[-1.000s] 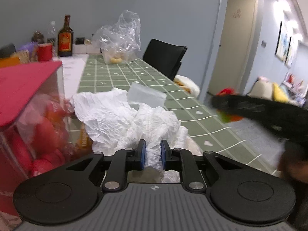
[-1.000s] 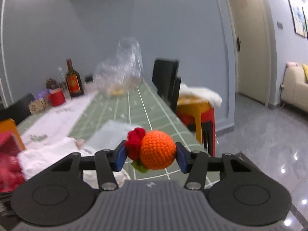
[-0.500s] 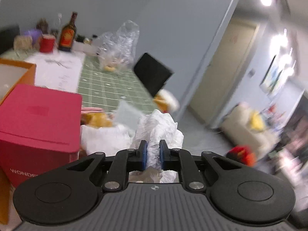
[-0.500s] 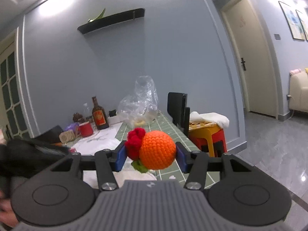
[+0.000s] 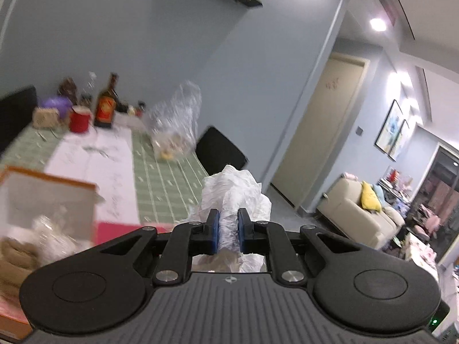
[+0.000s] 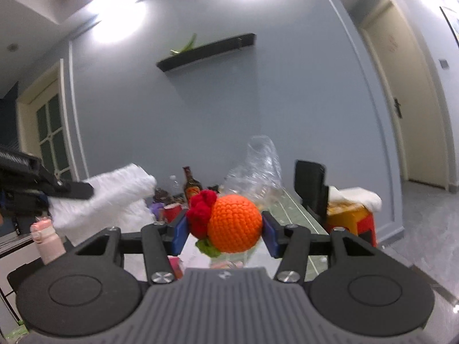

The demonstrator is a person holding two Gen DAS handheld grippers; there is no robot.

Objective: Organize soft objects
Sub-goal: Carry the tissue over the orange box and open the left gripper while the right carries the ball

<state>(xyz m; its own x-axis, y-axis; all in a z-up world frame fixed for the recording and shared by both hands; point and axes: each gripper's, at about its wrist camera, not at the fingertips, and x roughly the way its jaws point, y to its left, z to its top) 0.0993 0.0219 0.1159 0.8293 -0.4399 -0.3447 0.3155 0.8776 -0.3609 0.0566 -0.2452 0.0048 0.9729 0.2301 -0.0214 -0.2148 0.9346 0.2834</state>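
Left gripper [image 5: 228,233]: jaws nearly closed, pinching a crumpled white bag [image 5: 235,192] between the blue pads. Bag held in the air above the table [image 5: 160,177]; its bulk rises up and forward past the fingertips, a little hangs below, so the long axis runs roughly upright.

Right gripper [image 6: 223,230]: jaws half spread, gripping a crochet orange [image 6: 234,223] side to side. The round ball fills the gap; its red knot faces the left pad and a green leaf hangs underneath. Held in the air over the table's near end.
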